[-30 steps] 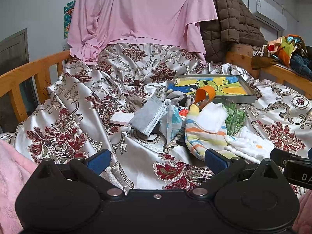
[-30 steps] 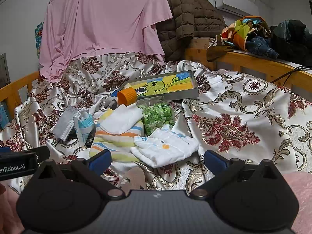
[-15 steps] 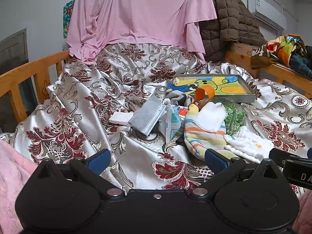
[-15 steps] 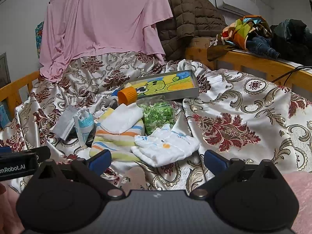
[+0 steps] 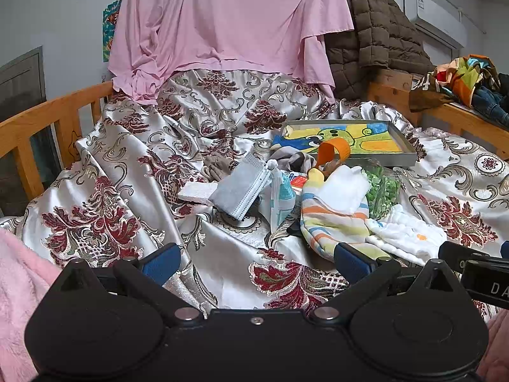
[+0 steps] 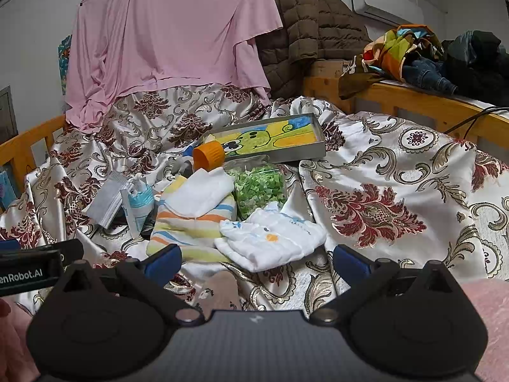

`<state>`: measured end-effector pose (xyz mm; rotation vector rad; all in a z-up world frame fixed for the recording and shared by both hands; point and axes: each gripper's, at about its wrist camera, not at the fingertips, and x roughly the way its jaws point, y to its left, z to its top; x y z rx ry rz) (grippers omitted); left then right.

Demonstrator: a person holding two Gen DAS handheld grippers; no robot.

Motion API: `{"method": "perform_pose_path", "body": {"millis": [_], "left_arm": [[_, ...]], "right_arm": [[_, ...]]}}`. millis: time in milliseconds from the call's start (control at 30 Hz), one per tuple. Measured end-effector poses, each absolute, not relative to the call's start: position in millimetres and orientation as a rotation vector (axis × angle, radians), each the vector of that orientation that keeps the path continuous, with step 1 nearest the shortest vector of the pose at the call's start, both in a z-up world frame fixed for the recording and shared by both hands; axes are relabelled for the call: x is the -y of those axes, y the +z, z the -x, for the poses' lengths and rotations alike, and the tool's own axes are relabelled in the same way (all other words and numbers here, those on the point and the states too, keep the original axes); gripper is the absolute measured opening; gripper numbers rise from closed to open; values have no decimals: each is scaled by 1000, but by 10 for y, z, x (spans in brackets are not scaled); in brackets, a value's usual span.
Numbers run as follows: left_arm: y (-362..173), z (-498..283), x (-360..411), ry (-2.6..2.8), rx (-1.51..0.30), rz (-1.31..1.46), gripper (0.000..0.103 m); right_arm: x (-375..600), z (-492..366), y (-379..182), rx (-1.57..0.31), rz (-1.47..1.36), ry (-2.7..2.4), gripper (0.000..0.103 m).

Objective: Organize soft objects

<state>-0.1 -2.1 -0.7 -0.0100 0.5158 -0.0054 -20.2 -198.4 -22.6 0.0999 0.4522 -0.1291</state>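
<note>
A pile of soft things lies mid-bed: a striped cloth (image 5: 331,219) (image 6: 191,226), a white cloth on top of it (image 6: 200,191), a folded white cloth with an orange dot (image 6: 270,242) (image 5: 404,235), a grey face mask (image 5: 238,191) (image 6: 106,203) and a brown sock (image 6: 219,289) near the right gripper. My left gripper (image 5: 254,261) is open and empty, short of the pile. My right gripper (image 6: 256,261) is open and empty, just before the folded white cloth.
A metal tray with a cartoon picture (image 5: 410,156) (image 6: 318,149) lies behind the pile, beside an orange-lidded jar of green bits (image 6: 257,184). Wooden bed rails (image 5: 31,127) (image 6: 413,102) run on both sides. Pink sheet (image 5: 222,25) and brown jacket (image 6: 311,25) hang behind.
</note>
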Motion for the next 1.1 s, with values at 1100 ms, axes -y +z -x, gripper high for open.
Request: {"method": "perform_pose_path", "body": {"millis": [1100], "left_arm": [[48, -599, 56, -218, -641, 108, 102]], "right_arm": [[2454, -649, -257, -675, -261, -19, 103]]}}
